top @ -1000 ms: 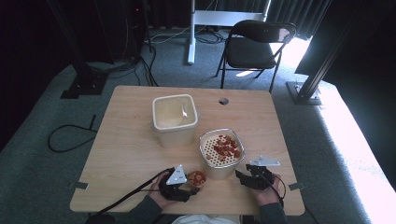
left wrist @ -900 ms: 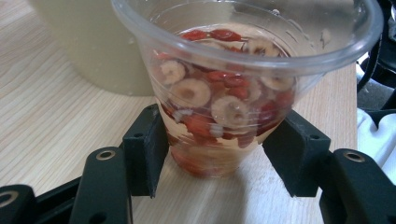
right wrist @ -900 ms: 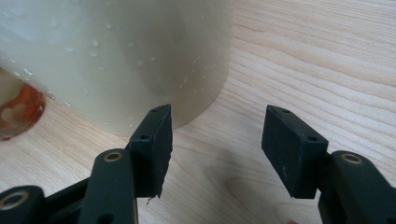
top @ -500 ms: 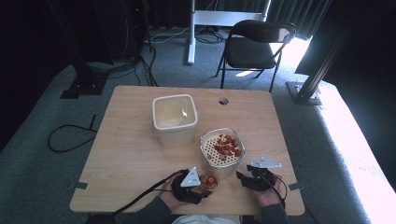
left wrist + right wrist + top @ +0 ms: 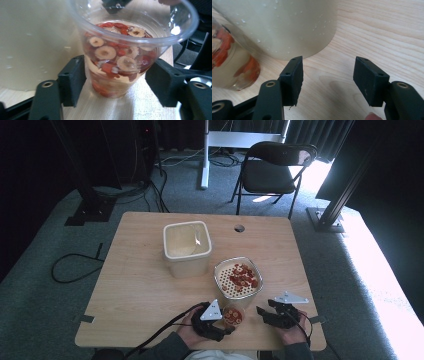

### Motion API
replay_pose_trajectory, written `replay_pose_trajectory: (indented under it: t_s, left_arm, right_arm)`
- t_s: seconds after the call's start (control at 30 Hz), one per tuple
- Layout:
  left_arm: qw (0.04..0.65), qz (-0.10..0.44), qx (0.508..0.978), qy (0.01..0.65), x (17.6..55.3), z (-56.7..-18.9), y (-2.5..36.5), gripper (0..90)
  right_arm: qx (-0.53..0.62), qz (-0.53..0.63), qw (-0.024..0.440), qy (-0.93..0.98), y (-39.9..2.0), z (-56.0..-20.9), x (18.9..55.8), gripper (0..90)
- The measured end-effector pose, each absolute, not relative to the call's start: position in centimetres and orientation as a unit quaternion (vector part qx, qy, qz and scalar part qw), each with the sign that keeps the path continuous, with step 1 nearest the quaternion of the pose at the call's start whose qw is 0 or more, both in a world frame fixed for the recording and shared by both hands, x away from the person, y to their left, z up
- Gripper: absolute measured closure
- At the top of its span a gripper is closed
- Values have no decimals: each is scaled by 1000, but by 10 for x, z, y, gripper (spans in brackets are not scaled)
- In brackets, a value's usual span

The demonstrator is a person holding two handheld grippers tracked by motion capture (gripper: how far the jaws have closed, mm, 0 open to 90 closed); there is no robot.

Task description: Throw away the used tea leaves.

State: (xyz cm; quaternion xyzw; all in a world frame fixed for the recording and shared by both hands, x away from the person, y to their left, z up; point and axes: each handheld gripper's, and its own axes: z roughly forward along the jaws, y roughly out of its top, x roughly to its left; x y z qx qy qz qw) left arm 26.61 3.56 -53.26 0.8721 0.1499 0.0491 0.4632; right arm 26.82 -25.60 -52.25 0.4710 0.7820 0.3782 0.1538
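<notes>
Shifted rightward since the earlier high view, the left gripper [image 5: 220, 322] is seen beside the strainer bowl [image 5: 239, 278]; in its own view its jaws, just opened, flank the untouched fruit-tea cup [image 5: 120, 60], easily tipped near the table edge [image 5: 200, 346]; right gripper [image 5: 327, 80] gapes empty.

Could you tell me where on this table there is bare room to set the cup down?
The left half of the table is bare wood, bordered by the cream tub and the table's left edge. The far right corner beyond the strainer bowl is free too. It is crowded at the near edge, where the cup stands between the left hand-held gripper and right hand-held gripper.
</notes>
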Motion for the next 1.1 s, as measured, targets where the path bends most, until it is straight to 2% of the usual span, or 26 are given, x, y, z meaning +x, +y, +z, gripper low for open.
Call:
replay_pose_trajectory:
  t_s: [0.17, 0.33, 0.5, 0.63, 1.1]
  left_arm:
    - [465, 53, 870, 156, 263, -532, 51, 288]
    - [450, 65, 873, 175, 259, -530, 70, 289]
    - [444, 79, 872, 189, 256, -520, 89, 288]
    - [448, 92, 866, 202, 256, -511, 104, 288]
    - [444, 136, 850, 247, 276, -500, 139, 289]
  right_arm:
    - [459, 385, 146, 787, -255, -524, 265, 344]
    - [438, 382, 149, 800, -250, -526, 257, 204]
    - [409, 389, 143, 813, -246, -526, 248, 137]
    - [386, 410, 136, 815, -239, -523, 242, 107]
    - [300, 458, 98, 831, -204, -520, 234, 110]
